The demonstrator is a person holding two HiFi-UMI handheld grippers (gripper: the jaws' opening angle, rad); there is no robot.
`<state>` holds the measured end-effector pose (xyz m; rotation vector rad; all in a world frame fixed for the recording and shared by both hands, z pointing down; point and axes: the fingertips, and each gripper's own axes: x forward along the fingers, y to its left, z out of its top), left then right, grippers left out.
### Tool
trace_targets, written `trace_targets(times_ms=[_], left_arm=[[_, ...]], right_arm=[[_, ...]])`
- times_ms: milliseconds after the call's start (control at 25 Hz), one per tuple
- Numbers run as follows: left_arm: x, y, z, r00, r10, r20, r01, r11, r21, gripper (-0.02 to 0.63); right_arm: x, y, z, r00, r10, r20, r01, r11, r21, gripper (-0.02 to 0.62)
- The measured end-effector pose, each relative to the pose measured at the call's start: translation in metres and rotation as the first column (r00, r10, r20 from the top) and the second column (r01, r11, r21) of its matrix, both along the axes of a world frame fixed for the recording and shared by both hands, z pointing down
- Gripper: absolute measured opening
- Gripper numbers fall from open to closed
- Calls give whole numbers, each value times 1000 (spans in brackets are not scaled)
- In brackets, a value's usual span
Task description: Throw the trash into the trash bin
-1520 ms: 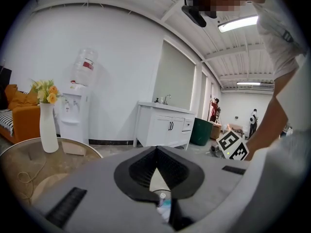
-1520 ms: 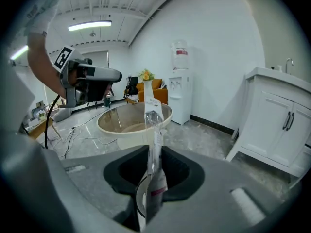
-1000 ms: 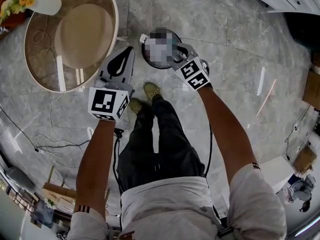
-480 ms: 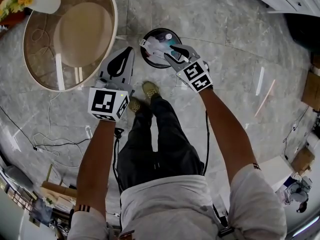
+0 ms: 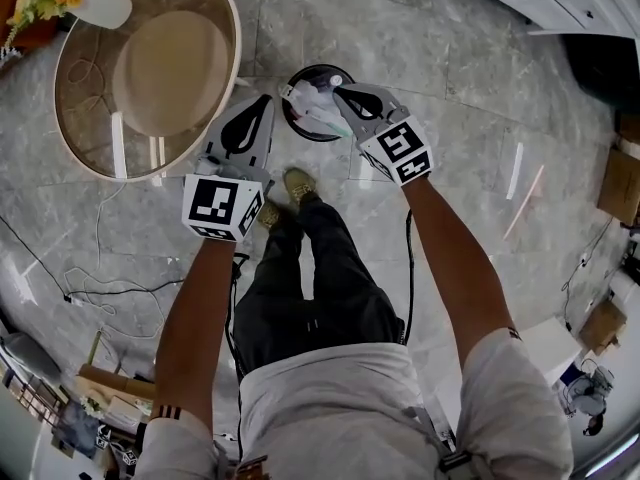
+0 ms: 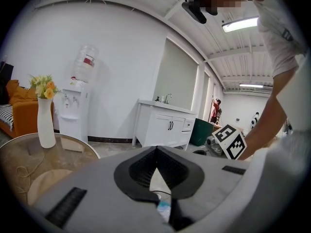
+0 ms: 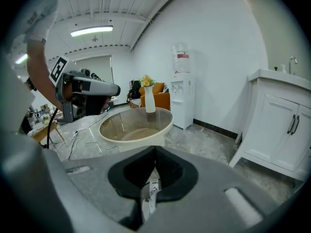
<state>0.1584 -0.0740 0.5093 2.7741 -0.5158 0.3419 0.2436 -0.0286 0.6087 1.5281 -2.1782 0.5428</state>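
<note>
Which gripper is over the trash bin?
The right gripper: its tip hangs above the round black trash bin, while the left gripper sits beside the bin, over the floor.

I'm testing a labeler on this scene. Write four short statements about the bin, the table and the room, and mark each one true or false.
1. White trash lies inside the trash bin. True.
2. The vase of flowers stands on the white cabinet. False: it stands on the round glass table.
3. The left gripper hangs right over the bin. False: in the head view it shows left of the bin, beside the table's edge.
4. A water dispenser stands beyond the table in the left gripper view. True.
</note>
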Motion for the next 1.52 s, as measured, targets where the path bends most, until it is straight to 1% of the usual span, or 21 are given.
trace_targets(times_ms=[160, 280, 400, 520, 680, 1000, 1120, 1360, 1520], left_arm=[[-2, 1, -15, 1000, -2, -13, 3, 1000, 11, -2], [-3, 3, -28, 1000, 1, -23, 0, 1000, 20, -2], [-6, 3, -45, 999, -3, -40, 4, 1000, 29, -2], [-11, 2, -69, 997, -6, -73, 10, 999, 44, -2], [-17, 1, -101, 993, -14, -114, 22, 997, 70, -2], [-39, -7, -165, 986, -39, -163, 61, 989, 132, -2], [-49, -8, -196, 981, -48, -187, 79, 984, 162, -2], [-75, -5, -258, 971, -72, -229, 123, 968, 219, -2], [-94, -7, -282, 965, -97, -244, 156, 959, 236, -2]], right_arm=[[-10, -6, -31, 1000, 9, 22, -10, 998, 55, 2], [-16, -8, -55, 998, 35, 47, -39, 994, 101, 2], [-23, -11, -86, 995, 61, 85, -73, 986, 153, 2], [-35, -17, -123, 990, 66, 126, -92, 972, 216, 2], [-53, -27, -169, 988, 40, 152, -84, 953, 291, 2], [-88, -42, -246, 986, -23, 167, -45, 919, 391, 2], [-100, -44, -283, 982, -48, 184, -39, 897, 440, 2], [-131, -49, -348, 977, -110, 183, -1, 854, 520, 0], [-151, -49, -375, 974, -151, 168, 36, 837, 546, 0]])
